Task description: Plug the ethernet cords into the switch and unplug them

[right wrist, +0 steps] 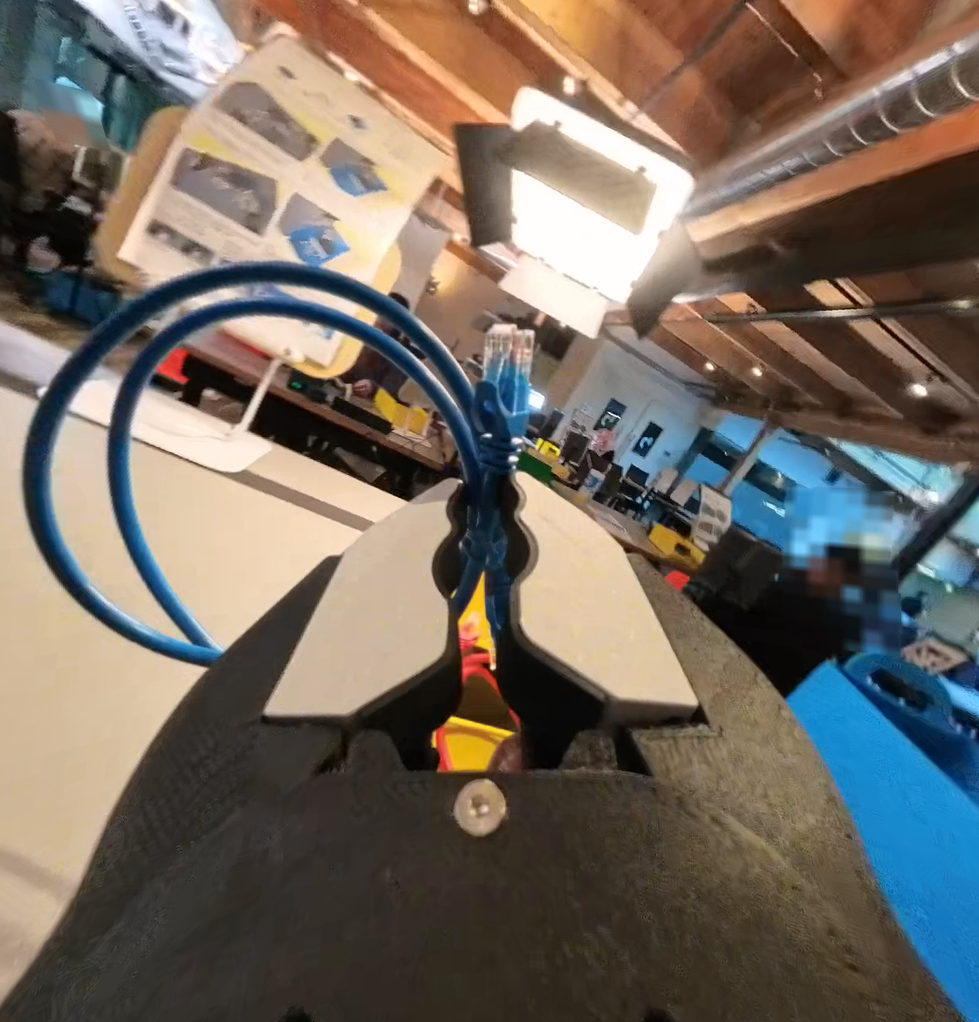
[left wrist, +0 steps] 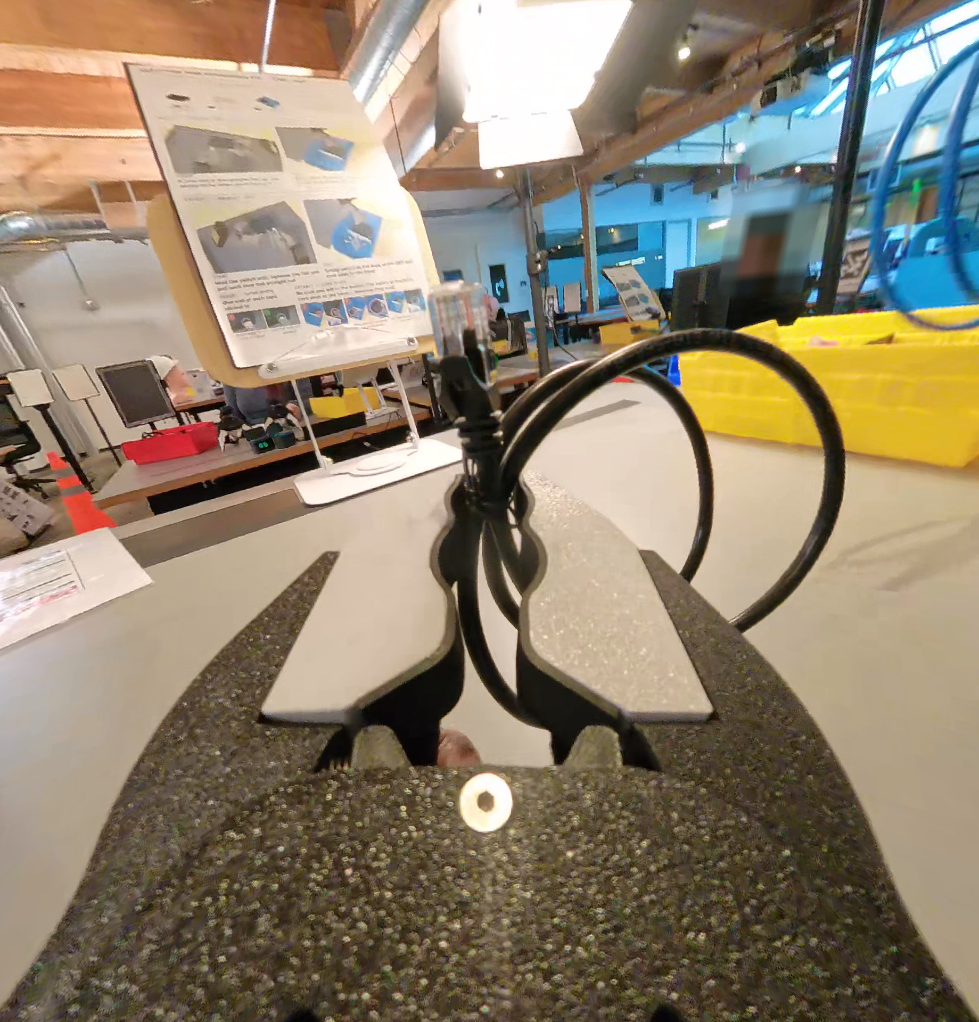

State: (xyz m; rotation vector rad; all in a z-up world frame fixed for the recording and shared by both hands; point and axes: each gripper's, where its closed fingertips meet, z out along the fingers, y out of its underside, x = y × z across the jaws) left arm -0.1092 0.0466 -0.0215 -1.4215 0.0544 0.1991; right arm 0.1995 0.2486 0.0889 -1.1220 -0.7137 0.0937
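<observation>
My left gripper point(left wrist: 488, 498) is shut on a coiled black ethernet cord point(left wrist: 774, 442), held where a wire tie binds the coil. Its clear plugs point(left wrist: 459, 326) stick up past the fingertips and its loops hang to the right above the grey table point(left wrist: 144, 691). My right gripper point(right wrist: 487, 492) is shut on a coiled blue ethernet cord point(right wrist: 78, 442), also at its tie. Its clear plugs point(right wrist: 506, 348) point up and its loops hang left. The blue loops also show at the far right of the left wrist view point(left wrist: 918, 182). No switch is in view.
A yellow bin point(left wrist: 863, 387) stands on the table at right. An instruction board on a white stand point(left wrist: 288, 221) is at the table's back. A paper sheet point(left wrist: 39, 586) lies at left. A blue bin point(right wrist: 918, 785) is at the right. A black pole point(left wrist: 846, 166) rises at right. My hands' fingertips stand some 40 centimetres from each other.
</observation>
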